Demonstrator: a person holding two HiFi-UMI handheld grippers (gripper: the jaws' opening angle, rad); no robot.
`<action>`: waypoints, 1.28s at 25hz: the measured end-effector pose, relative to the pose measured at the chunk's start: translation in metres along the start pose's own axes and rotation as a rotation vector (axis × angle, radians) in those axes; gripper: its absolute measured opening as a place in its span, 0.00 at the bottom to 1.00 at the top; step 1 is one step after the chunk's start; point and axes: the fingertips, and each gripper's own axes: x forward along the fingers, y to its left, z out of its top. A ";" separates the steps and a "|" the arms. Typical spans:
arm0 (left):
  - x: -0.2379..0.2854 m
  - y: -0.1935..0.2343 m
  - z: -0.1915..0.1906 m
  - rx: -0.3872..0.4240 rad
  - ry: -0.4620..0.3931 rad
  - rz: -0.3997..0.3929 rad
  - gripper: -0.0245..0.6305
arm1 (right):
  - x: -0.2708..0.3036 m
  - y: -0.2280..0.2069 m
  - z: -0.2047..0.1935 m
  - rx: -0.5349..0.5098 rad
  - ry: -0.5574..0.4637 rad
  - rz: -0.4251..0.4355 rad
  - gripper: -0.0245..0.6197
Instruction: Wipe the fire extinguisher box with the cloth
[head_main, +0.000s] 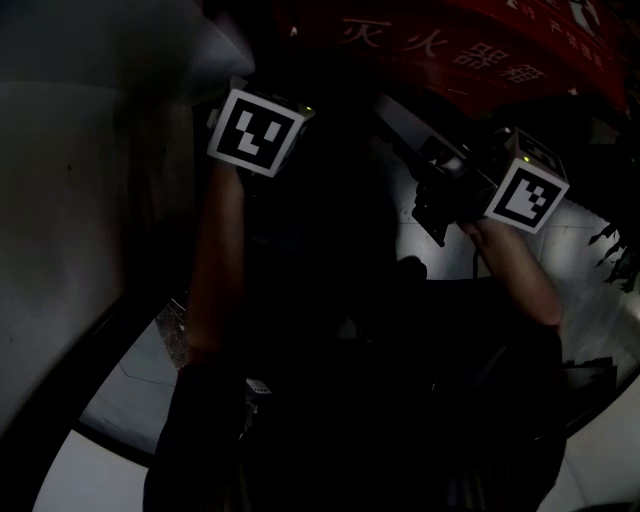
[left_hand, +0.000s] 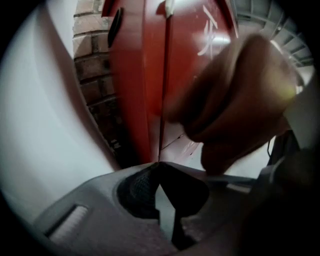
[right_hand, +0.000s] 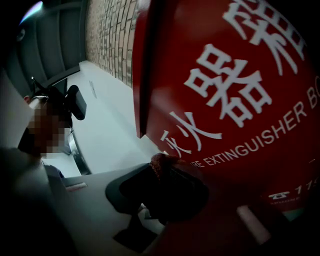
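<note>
The red fire extinguisher box (right_hand: 240, 100) carries white lettering and fills the right gripper view; its top edge shows in the dark head view (head_main: 450, 45). My right gripper (right_hand: 162, 167) is shut on a bunched reddish-brown cloth (right_hand: 167, 165), and the cloth lies right at the box's front. My left gripper (left_hand: 159, 164) is shut with nothing between its tips, pointing at the box's side and door seam (left_hand: 150, 75). A blurred brown shape (left_hand: 240, 100) hangs to the right of the left gripper; I cannot tell whether it is cloth or hand. Both marker cubes (head_main: 255, 130) (head_main: 525, 195) are raised toward the box.
A brick wall (left_hand: 92, 75) stands behind the box, with a white wall (left_hand: 40, 130) on its left. Pale floor (right_hand: 105, 130) runs beside the box. A black object (right_hand: 75, 102) and a person stand at the left in the right gripper view.
</note>
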 end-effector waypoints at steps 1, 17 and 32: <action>-0.002 0.000 0.000 -0.001 -0.005 0.005 0.04 | -0.005 -0.005 -0.002 -0.005 0.011 -0.007 0.15; -0.046 -0.024 -0.022 -0.017 -0.024 0.062 0.04 | -0.082 -0.078 -0.033 -0.315 0.293 -0.180 0.15; -0.171 -0.068 -0.002 -0.185 -0.150 -0.217 0.04 | -0.073 0.103 0.070 -0.268 0.338 -0.238 0.15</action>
